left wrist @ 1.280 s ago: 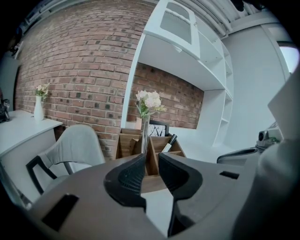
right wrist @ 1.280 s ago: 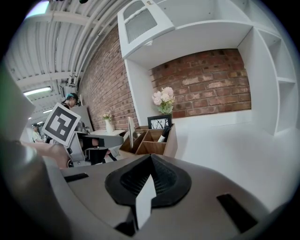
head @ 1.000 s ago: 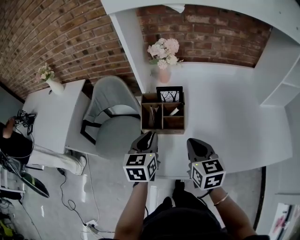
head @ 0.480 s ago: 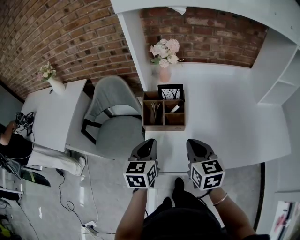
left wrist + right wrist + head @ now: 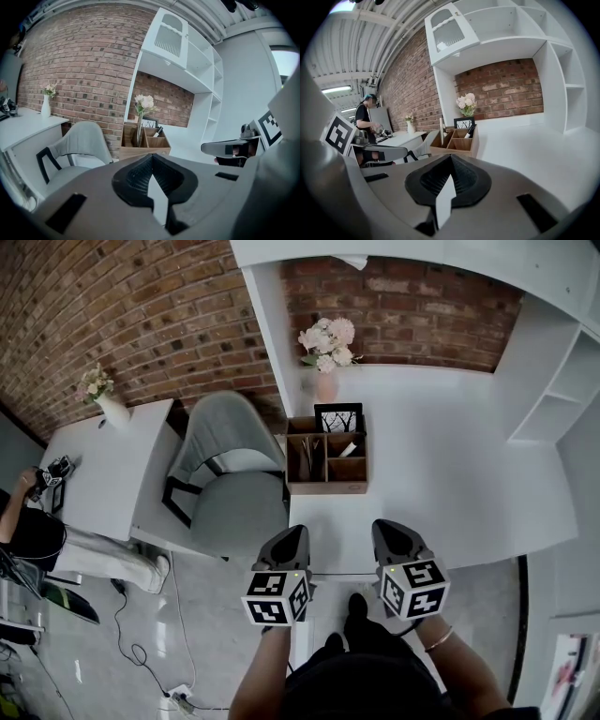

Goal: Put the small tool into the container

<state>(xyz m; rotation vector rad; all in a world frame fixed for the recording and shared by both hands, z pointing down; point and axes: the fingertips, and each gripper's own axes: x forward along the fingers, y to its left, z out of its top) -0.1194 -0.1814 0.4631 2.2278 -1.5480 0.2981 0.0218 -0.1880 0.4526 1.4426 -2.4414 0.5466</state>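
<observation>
The wooden container (image 5: 326, 486) stands on the white table (image 5: 450, 474), divided into compartments. A small dark-and-white tool (image 5: 347, 450) leans in its back right compartment; it also shows in the left gripper view as tool (image 5: 158, 131) in container (image 5: 143, 149), and in the right gripper view as tool (image 5: 469, 131) in container (image 5: 457, 143). My left gripper (image 5: 289, 538) hangs at the table's near edge, its jaws closing until they meet, with nothing between them (image 5: 151, 158). My right gripper (image 5: 389, 532) is beside it, shut and empty (image 5: 451, 158).
Behind the container stand a framed picture (image 5: 338, 417) and a pink vase of flowers (image 5: 325, 382). A grey chair (image 5: 230, 479) sits left of the table. Further left is a white side table (image 5: 103, 460) with a person (image 5: 33, 535). White shelves (image 5: 544, 381) rise at right.
Both grippers have drawn back from the container toward the table's near edge. The left gripper, close to the container's front before, now hangs well short of it.
</observation>
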